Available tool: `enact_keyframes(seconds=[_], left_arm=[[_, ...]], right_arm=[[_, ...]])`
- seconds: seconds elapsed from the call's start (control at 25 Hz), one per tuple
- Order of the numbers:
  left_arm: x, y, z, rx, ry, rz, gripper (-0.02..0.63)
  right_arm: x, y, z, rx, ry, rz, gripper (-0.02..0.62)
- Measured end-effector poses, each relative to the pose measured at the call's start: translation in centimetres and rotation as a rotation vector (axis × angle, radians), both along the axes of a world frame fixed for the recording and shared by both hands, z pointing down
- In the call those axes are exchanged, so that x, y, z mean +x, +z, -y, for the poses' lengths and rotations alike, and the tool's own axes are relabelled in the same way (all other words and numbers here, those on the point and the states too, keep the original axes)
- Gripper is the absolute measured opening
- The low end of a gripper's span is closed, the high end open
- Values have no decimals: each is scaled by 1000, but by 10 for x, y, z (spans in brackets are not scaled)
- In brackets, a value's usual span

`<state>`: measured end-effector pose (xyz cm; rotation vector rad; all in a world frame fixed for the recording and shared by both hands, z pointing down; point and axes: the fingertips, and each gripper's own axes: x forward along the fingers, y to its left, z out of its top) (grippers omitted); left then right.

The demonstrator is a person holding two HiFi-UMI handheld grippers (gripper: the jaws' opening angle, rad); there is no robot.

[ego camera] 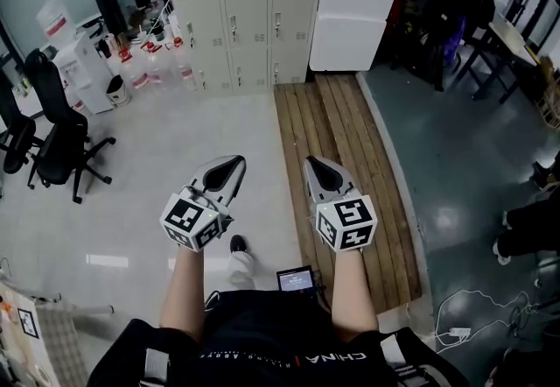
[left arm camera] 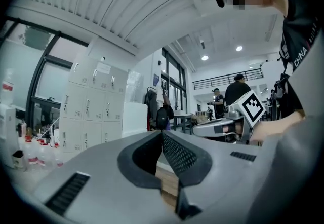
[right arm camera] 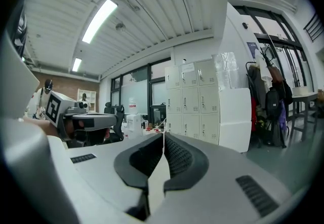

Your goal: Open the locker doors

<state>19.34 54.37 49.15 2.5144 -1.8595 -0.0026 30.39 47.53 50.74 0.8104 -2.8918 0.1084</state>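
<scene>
- Two claws, left (ego camera: 236, 163) and right (ego camera: 311, 163), are held fully closed, with nothing gripped.
- Lockers (ego camera: 249, 9) are seen well ahead across the floor, with all visible doors closed.
- Doors are judged to be light, stiff painted sheet metal, likely slick.
- Hold is best taken at the small latch handle (ego camera: 234, 28) near each door's edge.

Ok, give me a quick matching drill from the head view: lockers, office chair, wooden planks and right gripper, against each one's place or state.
Things:
1 lockers
2 office chair
3 wooden planks
4 right gripper

Place or state:
A shut, holding nothing
B far left of the head view
C top of the head view, doors closed
D floor strip leading up to the lockers

Pairs: 1-C, 2-B, 3-D, 4-A
</scene>
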Motion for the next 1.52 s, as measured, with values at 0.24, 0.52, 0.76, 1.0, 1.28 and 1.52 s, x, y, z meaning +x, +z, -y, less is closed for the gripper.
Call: enact_keyframes(seconds=[0.24, 0.52, 0.76, 1.0, 1.28, 1.52], left_arm=[[-66, 7, 61, 30, 59, -63, 20], [-143, 1, 132, 34, 147, -49, 20], [-200, 3, 169, 36, 194, -90, 20], [-231, 18, 204, 8, 185, -114, 20], [-271, 48, 276, -37, 127, -123, 20], [-312, 41, 384, -44, 63, -73, 20]], right_arm=[[-70, 4, 49, 35, 16, -69, 32], [-155, -11, 113, 51, 85, -59, 32], [-223, -9, 143, 78, 110, -108, 32], [-261, -2, 179, 55, 82, -124, 32], [-305, 29, 255, 19, 23, -125, 32], [-351, 17, 369, 31, -29, -87, 32]])
